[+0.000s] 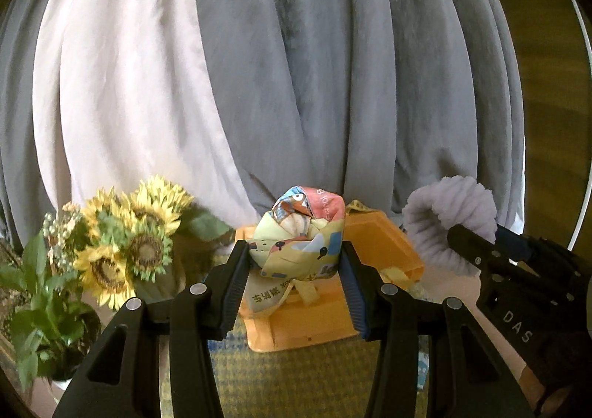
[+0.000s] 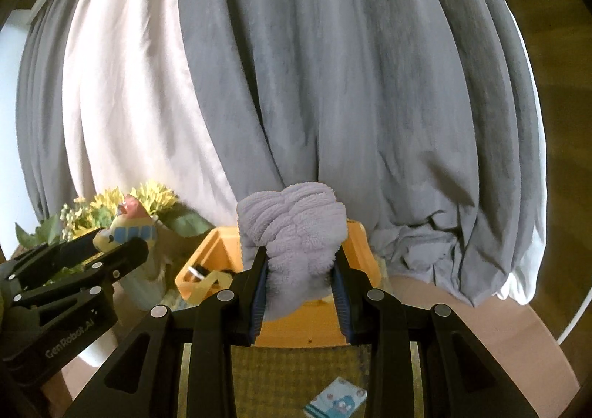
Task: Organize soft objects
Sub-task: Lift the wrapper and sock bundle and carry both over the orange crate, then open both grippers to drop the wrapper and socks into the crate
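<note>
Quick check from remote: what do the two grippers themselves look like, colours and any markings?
Both are matte black, with angular linkage arms, round silver pivot pins and ribbed blue finger pads. The left gripper carries white "GenRobot.AI" lettering on its body; the right gripper is marked "DAS". No cables or sleeves show.

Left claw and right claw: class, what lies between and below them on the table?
The orange box sits between the left claw, gripping the printed cloth bundle, and the right claw, gripping the lilac fluffy cloth. Both wrist views show it.

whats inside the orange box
In the orange box, pale yellow straps and a small dark item show at its left end. The purple towel held in the right tongs covers the rest.
</note>
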Available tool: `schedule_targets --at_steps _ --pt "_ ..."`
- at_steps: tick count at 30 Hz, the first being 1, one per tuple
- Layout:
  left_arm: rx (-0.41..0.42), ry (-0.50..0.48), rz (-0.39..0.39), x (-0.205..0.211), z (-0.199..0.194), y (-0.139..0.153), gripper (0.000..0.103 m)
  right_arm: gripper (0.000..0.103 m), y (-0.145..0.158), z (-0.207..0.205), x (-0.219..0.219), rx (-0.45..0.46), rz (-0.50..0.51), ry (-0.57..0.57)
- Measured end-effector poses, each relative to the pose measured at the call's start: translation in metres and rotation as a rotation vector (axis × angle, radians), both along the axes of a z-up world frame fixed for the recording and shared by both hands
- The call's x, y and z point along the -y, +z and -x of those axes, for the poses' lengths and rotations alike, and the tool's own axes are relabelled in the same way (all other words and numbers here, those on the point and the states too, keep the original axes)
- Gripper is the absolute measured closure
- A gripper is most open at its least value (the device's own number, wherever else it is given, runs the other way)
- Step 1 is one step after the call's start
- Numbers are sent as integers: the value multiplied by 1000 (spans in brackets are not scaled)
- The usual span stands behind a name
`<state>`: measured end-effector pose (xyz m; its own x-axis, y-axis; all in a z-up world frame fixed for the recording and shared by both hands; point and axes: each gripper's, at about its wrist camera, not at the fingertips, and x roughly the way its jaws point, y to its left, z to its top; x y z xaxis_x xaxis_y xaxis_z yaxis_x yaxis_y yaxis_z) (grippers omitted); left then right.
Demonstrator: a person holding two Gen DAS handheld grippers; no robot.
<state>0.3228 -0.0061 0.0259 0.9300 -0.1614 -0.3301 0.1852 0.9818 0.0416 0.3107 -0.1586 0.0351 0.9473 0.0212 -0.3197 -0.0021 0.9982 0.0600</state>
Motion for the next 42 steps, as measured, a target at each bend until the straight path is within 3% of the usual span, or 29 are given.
schedule_targets --at_steps 15,29,42 --pt "-16 19 -4 10 -62 -2 56 70 -5 -60 2 -20 -9 25" --pt "-66 14 -53 27 -129 -30 55 70 -33 -130 15 -106 0 21" --pt "-193 -19 -100 39 -185 -61 50 69 -67 -187 26 -220 39 19"
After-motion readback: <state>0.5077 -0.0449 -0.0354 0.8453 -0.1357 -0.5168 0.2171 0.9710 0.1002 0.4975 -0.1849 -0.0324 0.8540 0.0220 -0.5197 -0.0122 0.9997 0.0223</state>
